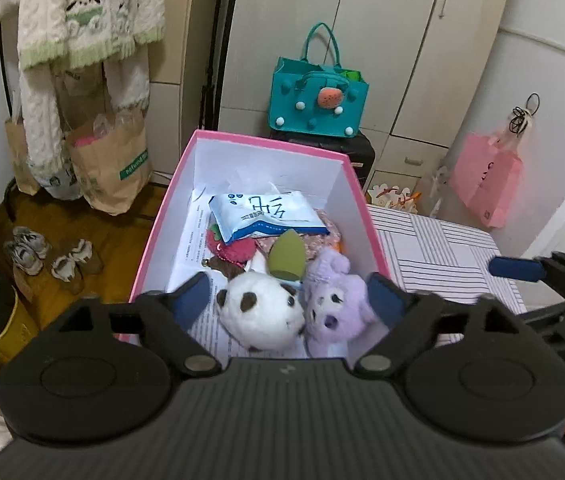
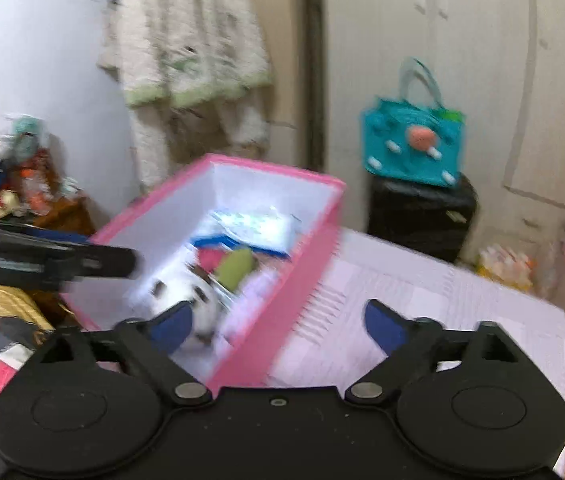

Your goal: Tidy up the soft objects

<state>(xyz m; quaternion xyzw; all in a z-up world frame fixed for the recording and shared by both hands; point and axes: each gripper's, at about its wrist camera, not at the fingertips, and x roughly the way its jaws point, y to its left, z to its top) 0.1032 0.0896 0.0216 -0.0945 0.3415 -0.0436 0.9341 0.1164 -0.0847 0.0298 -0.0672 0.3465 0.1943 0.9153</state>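
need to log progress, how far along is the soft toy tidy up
Done: a white plush and a purple plush lie side by side in the pink box, with a tissue pack behind them. In hand: nothing; the left gripper and right gripper are both open and empty. Left: no more toys show on the striped cloth.

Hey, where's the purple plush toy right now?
In the left wrist view the purple plush toy lies inside the pink box, at its near right corner, pressed against the white plush toy on its left.
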